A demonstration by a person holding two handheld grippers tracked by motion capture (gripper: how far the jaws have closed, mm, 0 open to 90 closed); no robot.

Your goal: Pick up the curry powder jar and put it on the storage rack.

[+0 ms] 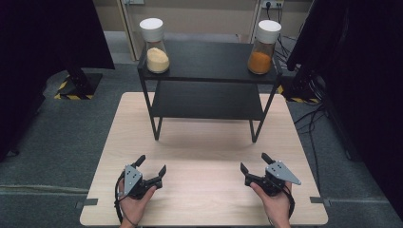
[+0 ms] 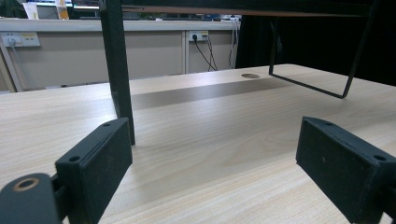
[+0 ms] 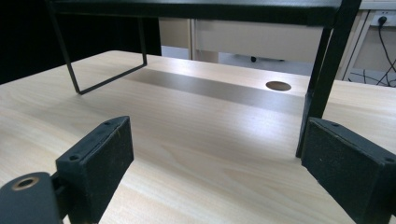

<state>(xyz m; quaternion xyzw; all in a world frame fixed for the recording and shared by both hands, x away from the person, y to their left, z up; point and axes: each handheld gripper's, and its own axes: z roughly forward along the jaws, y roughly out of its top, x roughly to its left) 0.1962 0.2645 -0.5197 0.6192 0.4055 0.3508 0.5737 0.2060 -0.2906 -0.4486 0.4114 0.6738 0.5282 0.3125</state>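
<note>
Two jars with white lids stand on the top of a black two-tier shelf (image 1: 209,66) at the far side of the table. One jar (image 1: 156,46) at the shelf's left end holds pale yellow powder; the other jar (image 1: 263,47) at the right end holds orange powder. My left gripper (image 1: 151,166) rests low near the table's front left, open, with nothing between its jaws. My right gripper (image 1: 255,163) sits near the front right, also open and empty. In the left gripper view a shelf leg (image 2: 116,70) rises just beyond the left jaw. In the right gripper view another shelf leg (image 3: 327,74) stands by the right jaw.
The light wooden table (image 1: 204,152) lies bare between the grippers and the shelf. Black curtains and stands flank both sides. Cables run on the floor at the right (image 1: 309,118). A round cable hole (image 3: 278,86) is in the tabletop under the shelf.
</note>
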